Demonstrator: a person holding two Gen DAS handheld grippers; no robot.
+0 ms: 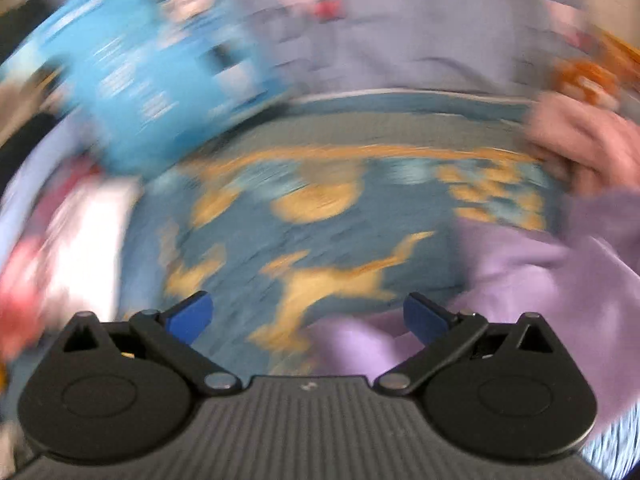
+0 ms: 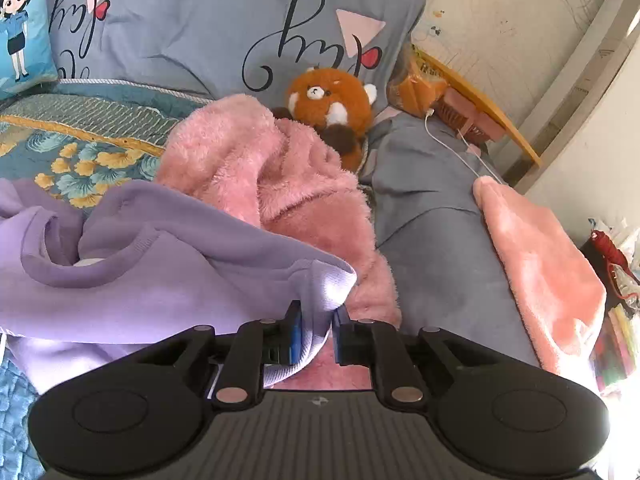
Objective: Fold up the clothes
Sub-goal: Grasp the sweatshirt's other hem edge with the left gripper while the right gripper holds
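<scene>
The bed [image 2: 432, 216] carries everything; its quilt [image 2: 80, 160] is teal, stitched, printed with yellow leaves and edged in gold; a grey sheet covers the right side. Two grey pillows [image 2: 200, 32] with black script and pink triangles stand at the head; a blue cushion [image 2: 20, 28] with a cartoon figure sits at the far left. The sweatshirt [image 2: 140, 280] lies rumpled across the quilt's near side; it is lilac, soft and matte, with a ribbed round collar and a ribbed hem. A fluffy pink garment [image 2: 280, 184] is heaped just behind it, touching; a smoother pink fleece [image 2: 548, 272] lies well to the right. A round orange plush [image 2: 328, 108] leans on a pillow. The right claw [image 2: 316, 332] is narrow, its blue pads pinching the sweatshirt's ribbed hem corner, which hangs between them. The left claw [image 1: 308, 316] stands wide with nothing between its pads, over the quilt; that view is badly blurred, the sweatshirt at its right.
</scene>
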